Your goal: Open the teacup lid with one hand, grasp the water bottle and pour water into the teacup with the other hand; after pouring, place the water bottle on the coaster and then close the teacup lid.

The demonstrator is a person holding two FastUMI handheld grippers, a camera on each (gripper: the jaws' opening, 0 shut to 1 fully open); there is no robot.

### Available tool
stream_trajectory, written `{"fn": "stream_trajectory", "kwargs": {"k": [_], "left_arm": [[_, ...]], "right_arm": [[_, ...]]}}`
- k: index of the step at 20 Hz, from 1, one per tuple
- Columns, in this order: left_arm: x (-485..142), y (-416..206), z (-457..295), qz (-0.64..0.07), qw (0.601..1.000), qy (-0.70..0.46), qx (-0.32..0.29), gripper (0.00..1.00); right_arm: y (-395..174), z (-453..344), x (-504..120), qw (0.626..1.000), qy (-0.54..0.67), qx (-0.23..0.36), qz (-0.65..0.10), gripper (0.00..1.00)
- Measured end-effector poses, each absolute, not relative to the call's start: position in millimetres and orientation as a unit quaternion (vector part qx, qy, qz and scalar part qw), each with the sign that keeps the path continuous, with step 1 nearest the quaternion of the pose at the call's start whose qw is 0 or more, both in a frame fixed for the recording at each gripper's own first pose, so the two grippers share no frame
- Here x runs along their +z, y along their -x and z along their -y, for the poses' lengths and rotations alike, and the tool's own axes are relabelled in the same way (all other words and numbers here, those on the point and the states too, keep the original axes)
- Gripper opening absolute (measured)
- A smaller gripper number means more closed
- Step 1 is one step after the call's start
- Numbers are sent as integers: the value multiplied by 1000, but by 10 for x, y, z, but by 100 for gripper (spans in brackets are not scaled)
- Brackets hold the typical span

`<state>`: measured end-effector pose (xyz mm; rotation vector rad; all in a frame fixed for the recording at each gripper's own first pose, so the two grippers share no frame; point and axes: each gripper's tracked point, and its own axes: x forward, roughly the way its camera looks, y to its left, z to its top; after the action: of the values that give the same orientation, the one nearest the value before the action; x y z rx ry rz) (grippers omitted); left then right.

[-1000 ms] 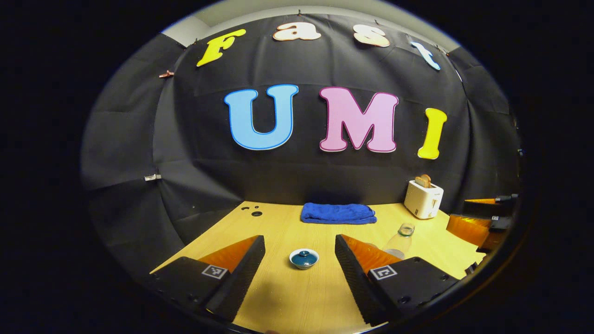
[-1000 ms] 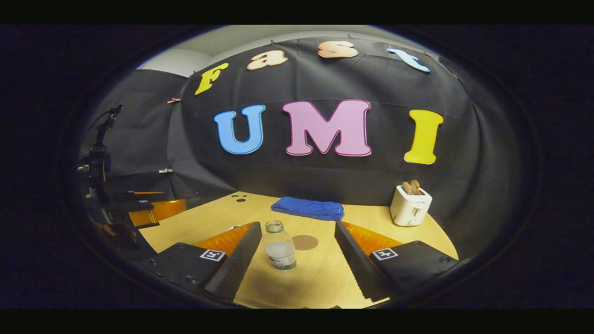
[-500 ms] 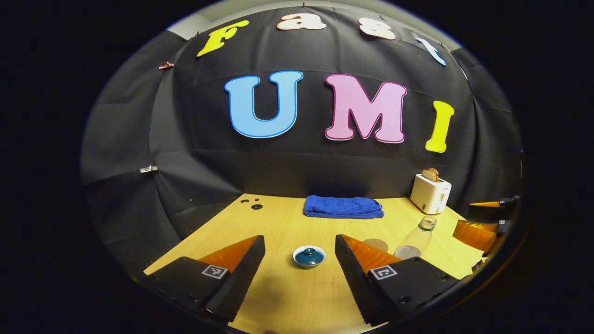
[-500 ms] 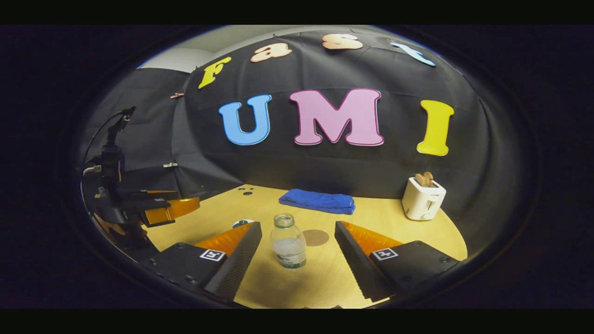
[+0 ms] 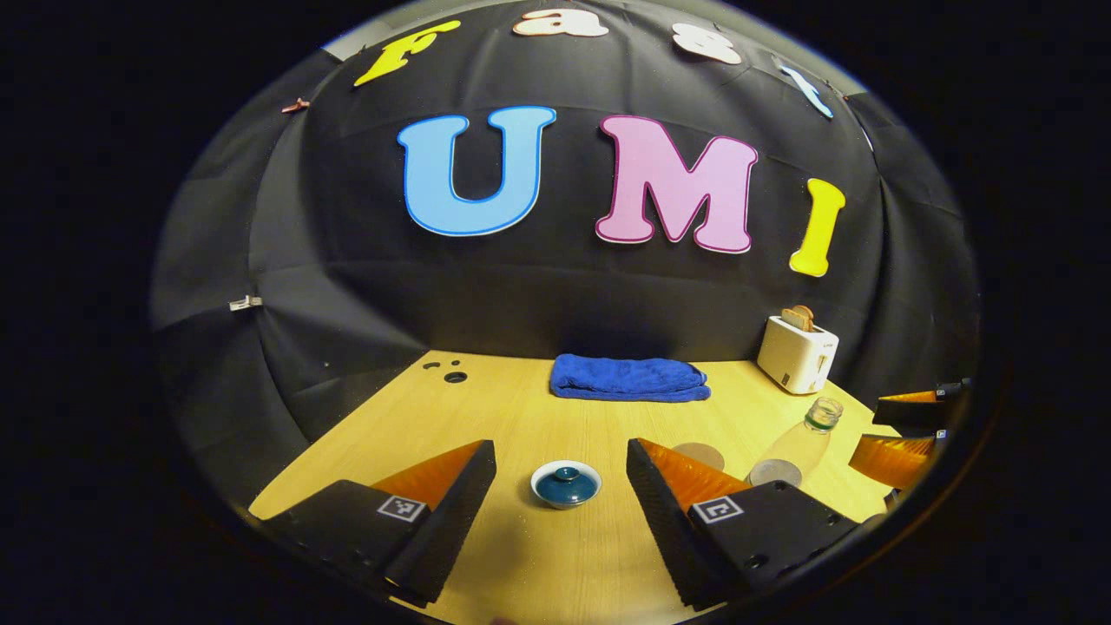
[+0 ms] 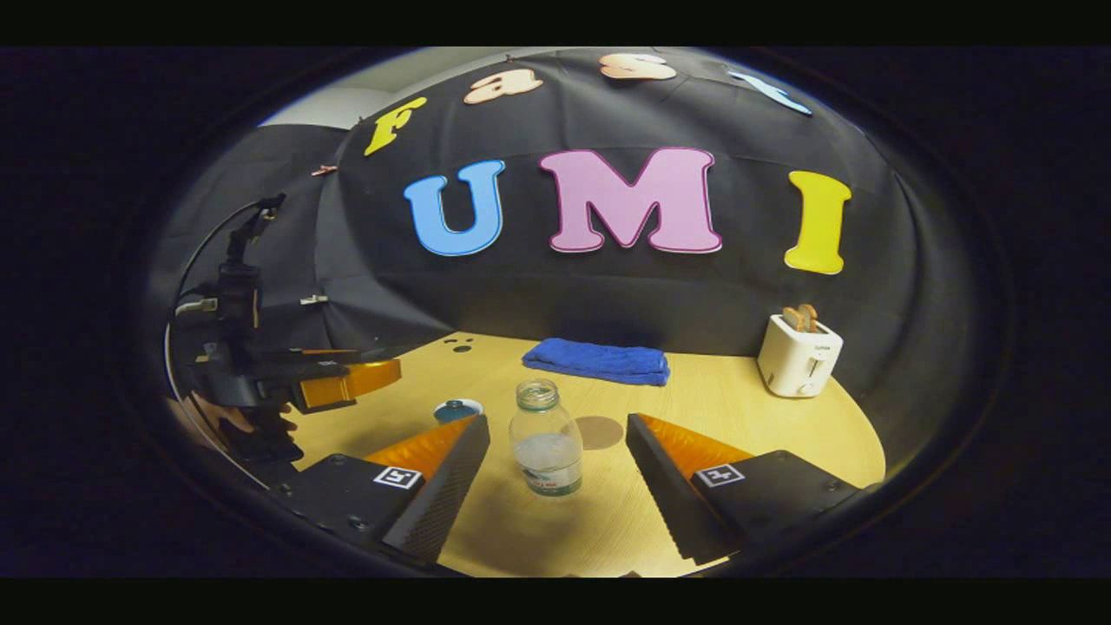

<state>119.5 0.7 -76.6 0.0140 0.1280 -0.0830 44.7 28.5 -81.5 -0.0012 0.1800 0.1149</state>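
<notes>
A small teal teacup with its knobbed lid on (image 5: 565, 483) stands on the wooden table, just ahead of my left gripper (image 5: 561, 473), which is open with nothing between its fingers. The teacup (image 6: 457, 409) also peeks out behind a finger in the right gripper view. A clear, uncapped water bottle (image 6: 545, 437), partly filled, stands upright ahead of my right gripper (image 6: 555, 464), which is open and apart from it. The bottle (image 5: 794, 445) is at the right in the left gripper view. A round brown coaster (image 6: 599, 431) lies just behind and right of the bottle.
A folded blue towel (image 5: 628, 379) lies at the back of the table (image 5: 521, 417). A white toaster with toast (image 6: 798, 355) stands at the back right. Small holes (image 5: 454, 377) mark the table's back left. The other gripper and a hand holding it (image 6: 260, 382) are at the left.
Both grippers have moved forward over the table: the teacup sits nearer my left gripper's fingers and the bottle has grown larger between my right gripper's. Both have stayed open.
</notes>
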Motion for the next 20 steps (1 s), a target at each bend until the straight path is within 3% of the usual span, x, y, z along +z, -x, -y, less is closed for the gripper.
{"fn": "stream_trajectory", "kwargs": {"k": [5,6,16,20], "left_arm": [[-964,-1503,-3,-77,994,-27,-67,99],[-1016,-1560,5,-80,994,-29,-73,93],[-1658,-2130,104,-113,986,-45,-118,81],[-1807,-2247,146,-119,983,-45,-131,75]], "right_arm": [[-506,-310,-964,993,6,53,-101,98],[-526,-309,-997,993,7,51,-102,98],[-693,-348,-1400,992,-2,30,-125,95],[-736,-339,-1495,991,-4,21,-129,98]]}}
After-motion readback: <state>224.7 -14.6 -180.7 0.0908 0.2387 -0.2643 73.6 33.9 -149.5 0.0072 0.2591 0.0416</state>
